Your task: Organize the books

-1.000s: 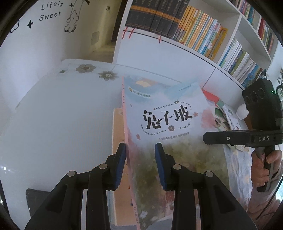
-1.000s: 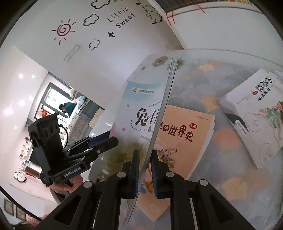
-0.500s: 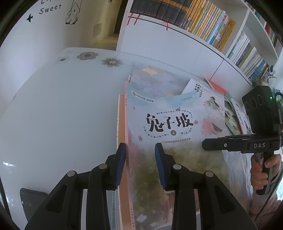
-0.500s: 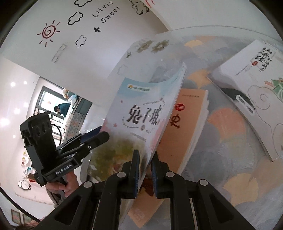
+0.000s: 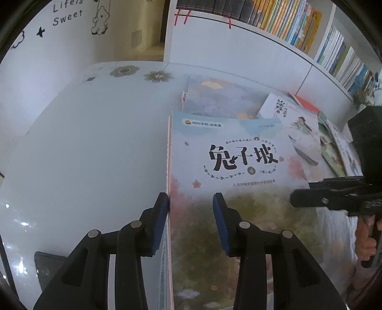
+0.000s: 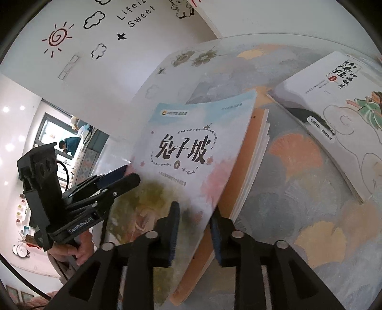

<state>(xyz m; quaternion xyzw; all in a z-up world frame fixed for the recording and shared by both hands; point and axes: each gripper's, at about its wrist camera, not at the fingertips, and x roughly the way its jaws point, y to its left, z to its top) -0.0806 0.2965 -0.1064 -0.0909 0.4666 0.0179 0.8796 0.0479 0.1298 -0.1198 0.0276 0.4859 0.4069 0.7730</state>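
Note:
A pastel book with black Chinese title (image 5: 238,171) lies nearly flat on an orange book (image 6: 248,167) on the table. My left gripper (image 5: 191,221) is open, its jaws straddling the pastel book's spine edge, the left pad (image 5: 160,224) beside the spine. My right gripper (image 6: 194,229) is open wider than before, jaws on either side of the pastel book's (image 6: 186,157) right edge. The left gripper also shows in the right wrist view (image 6: 119,176), and the right gripper shows in the left wrist view (image 5: 310,199).
A white illustrated book (image 6: 339,105) lies to the right on a patterned tablecloth (image 6: 305,202). More books (image 5: 334,147) lie at the far right. A filled bookshelf (image 5: 286,21) stands behind the white table (image 5: 83,143). A dark phone-like object (image 5: 47,267) lies near left.
The pastel book went from standing on edge to lying almost flat on the orange book. My right gripper's jaws opened and let go of it. The left stayed open.

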